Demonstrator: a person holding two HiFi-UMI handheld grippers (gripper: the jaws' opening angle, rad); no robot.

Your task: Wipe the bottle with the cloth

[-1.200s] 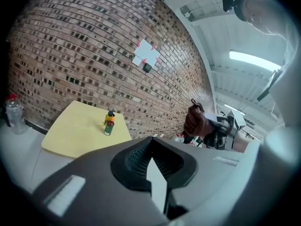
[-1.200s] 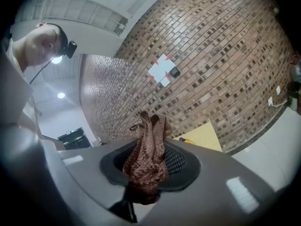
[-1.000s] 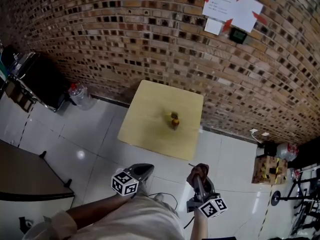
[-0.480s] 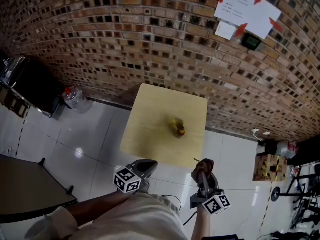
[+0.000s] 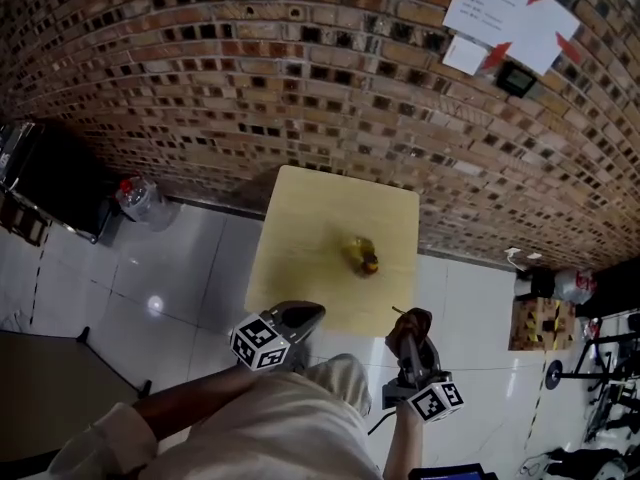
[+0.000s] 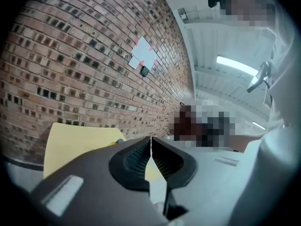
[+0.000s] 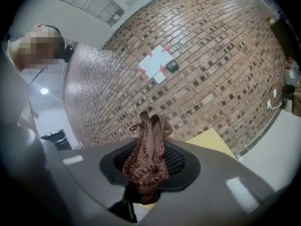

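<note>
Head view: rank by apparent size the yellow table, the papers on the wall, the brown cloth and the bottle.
1. yellow table
2. papers on the wall
3. brown cloth and bottle look alike; the cloth is nearer the camera, so unranked.

Bottle (image 5: pixel 366 258) on table (image 5: pixel 305 238), before wall (image 5: pixel 300 78)

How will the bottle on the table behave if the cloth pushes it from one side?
It probably tips or slides: the bottle looks small and sits free on the smooth table. The cloth bunches in soft folds in the right claw, so it likely pushes gently.
</note>
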